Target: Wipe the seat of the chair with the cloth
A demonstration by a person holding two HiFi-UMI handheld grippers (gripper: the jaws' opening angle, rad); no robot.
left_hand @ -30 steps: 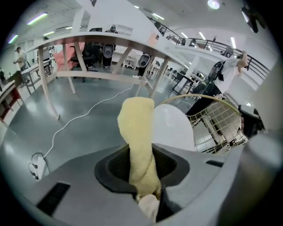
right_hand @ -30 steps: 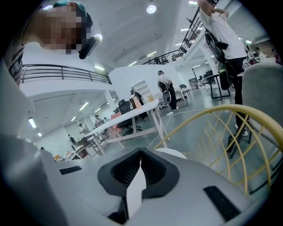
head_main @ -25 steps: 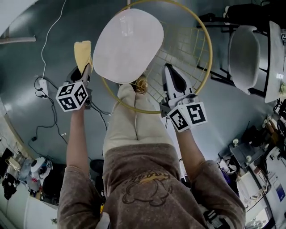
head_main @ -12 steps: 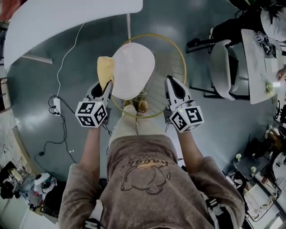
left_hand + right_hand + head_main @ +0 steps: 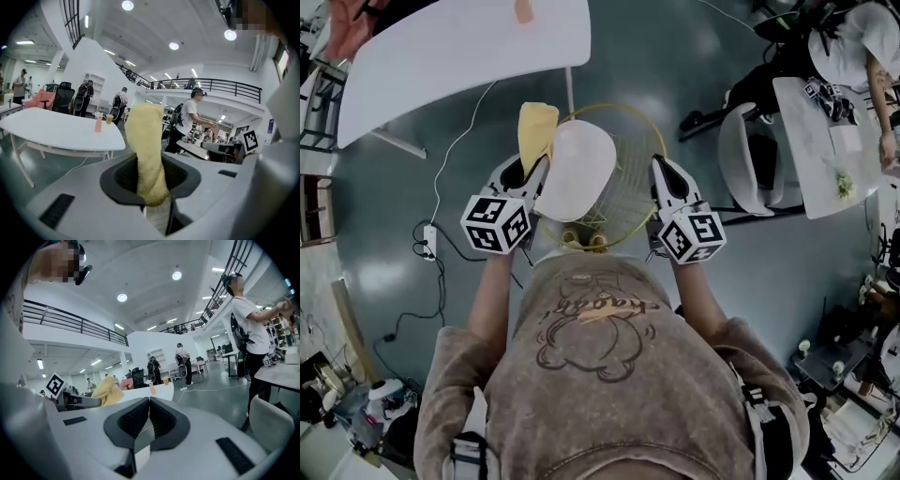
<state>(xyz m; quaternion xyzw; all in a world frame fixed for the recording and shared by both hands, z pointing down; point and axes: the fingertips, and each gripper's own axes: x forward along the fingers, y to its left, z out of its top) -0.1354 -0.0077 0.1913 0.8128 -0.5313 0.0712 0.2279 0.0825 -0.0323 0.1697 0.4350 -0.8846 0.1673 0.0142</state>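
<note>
A grey-floored open office hall, with a white table (image 5: 459,47) at its far side. A person stands over the chair's white seat (image 5: 577,169), which is ringed by a gold wire frame (image 5: 630,183). The left gripper (image 5: 528,167) pinches the yellow cloth (image 5: 536,129), raised beside the seat's left edge. Soft and light, the cloth looks best held bunched, as here. The right gripper (image 5: 664,176) is closed on nothing. The wire frame may crowd a sweeping stroke, and a cable (image 5: 441,178) trails on the floor nearby.
</note>
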